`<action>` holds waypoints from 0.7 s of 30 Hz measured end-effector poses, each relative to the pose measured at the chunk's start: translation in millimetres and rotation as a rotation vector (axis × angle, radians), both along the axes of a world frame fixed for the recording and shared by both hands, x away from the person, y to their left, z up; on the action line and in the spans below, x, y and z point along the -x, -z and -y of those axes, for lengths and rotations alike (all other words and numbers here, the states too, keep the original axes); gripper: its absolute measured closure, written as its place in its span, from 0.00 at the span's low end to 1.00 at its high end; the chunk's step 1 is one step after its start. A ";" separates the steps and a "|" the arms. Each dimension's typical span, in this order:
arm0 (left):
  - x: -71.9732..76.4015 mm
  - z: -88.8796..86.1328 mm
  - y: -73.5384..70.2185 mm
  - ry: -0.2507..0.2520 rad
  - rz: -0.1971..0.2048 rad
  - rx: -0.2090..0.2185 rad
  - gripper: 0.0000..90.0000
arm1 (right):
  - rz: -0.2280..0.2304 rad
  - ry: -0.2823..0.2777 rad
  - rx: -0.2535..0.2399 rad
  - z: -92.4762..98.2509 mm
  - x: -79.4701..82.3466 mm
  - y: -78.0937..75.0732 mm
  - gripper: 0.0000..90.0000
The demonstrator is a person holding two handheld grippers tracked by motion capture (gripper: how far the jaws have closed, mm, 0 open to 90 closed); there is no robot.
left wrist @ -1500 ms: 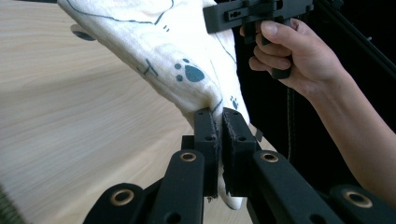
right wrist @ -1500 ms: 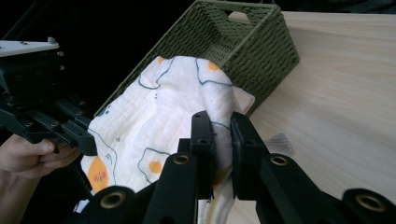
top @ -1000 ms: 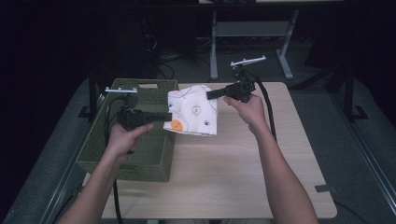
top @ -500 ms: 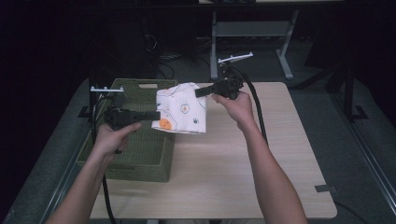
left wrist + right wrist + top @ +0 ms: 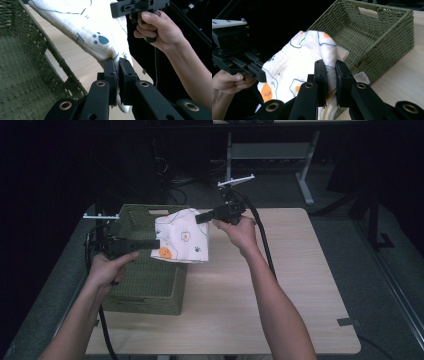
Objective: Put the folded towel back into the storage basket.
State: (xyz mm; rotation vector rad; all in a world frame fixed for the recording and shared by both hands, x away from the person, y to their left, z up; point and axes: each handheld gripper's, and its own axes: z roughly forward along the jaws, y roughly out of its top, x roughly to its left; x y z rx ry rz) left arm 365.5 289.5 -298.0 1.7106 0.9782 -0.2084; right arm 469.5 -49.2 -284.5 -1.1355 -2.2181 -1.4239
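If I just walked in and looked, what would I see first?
A white cloth with paw prints and orange spots, held up in the air between two black grippers. The left gripper pinches its left edge and the right gripper pinches its top right corner, both shut tight on it. Right under it sits a green woven basket on the left side of the wooden table.

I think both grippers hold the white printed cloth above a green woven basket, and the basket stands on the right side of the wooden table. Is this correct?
Not quite. The green woven basket stands on the left side of the wooden table, as the high view shows. The rest is right: the left gripper and the right gripper both hold the white printed cloth above the basket, jaws shut on it.
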 end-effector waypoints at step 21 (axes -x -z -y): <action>2.3 -47.8 9.1 -0.079 -0.024 0.001 0.96 | -0.006 -0.038 0.009 -47.4 -7.9 3.5 0.90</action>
